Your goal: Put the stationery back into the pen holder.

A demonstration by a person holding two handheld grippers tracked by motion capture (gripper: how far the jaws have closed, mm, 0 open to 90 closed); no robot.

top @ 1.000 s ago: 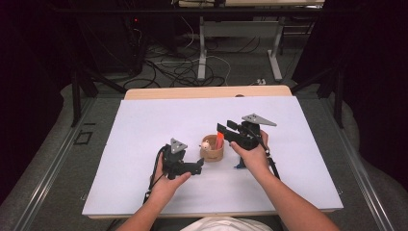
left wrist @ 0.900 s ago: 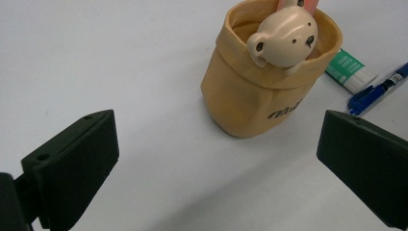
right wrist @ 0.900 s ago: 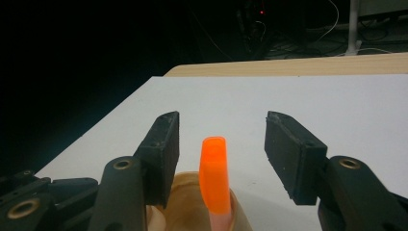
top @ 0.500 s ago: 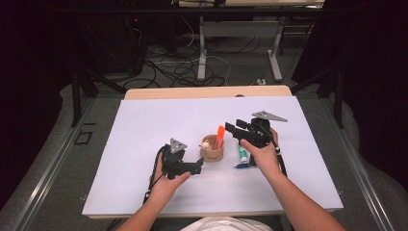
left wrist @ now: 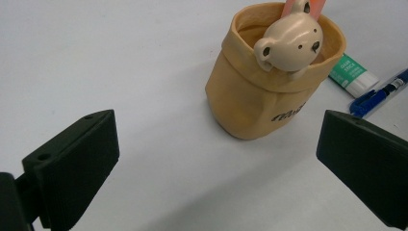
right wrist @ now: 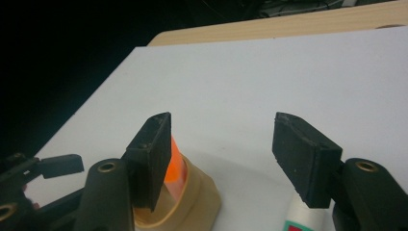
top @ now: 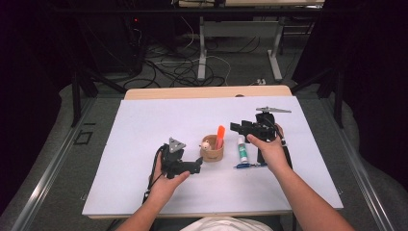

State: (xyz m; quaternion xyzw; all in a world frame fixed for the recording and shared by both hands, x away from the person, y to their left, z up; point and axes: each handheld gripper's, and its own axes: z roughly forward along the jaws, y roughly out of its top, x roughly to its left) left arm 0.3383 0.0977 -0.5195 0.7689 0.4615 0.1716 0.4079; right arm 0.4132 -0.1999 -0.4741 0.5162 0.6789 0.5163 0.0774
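Note:
A tan bag-shaped cup (top: 212, 151) with a small bear figure (left wrist: 288, 41) on its rim stands mid-table. An orange marker (top: 220, 135) stands upright inside it. My left gripper (top: 198, 162) rests on the table just left of the cup, open, its jaws wide on either side of the cup (left wrist: 262, 91) but short of it. My right gripper (top: 235, 127) hovers to the right of the cup and above it, open and holding nothing. Below its jaws lie the marker (right wrist: 174, 166) and the cup (right wrist: 192, 197). A green-labelled glue stick (top: 242, 149) lies right of the cup.
A blue pen (top: 248, 165) lies beside the glue stick, under my right hand. The white sheet (top: 144, 125) covers the table, with a wooden strip (top: 207, 91) along the far edge. Cables and table legs stand on the floor beyond.
My right gripper has drawn back from the cup to the right, leaving the orange marker standing in the cup. The left gripper has stayed put.

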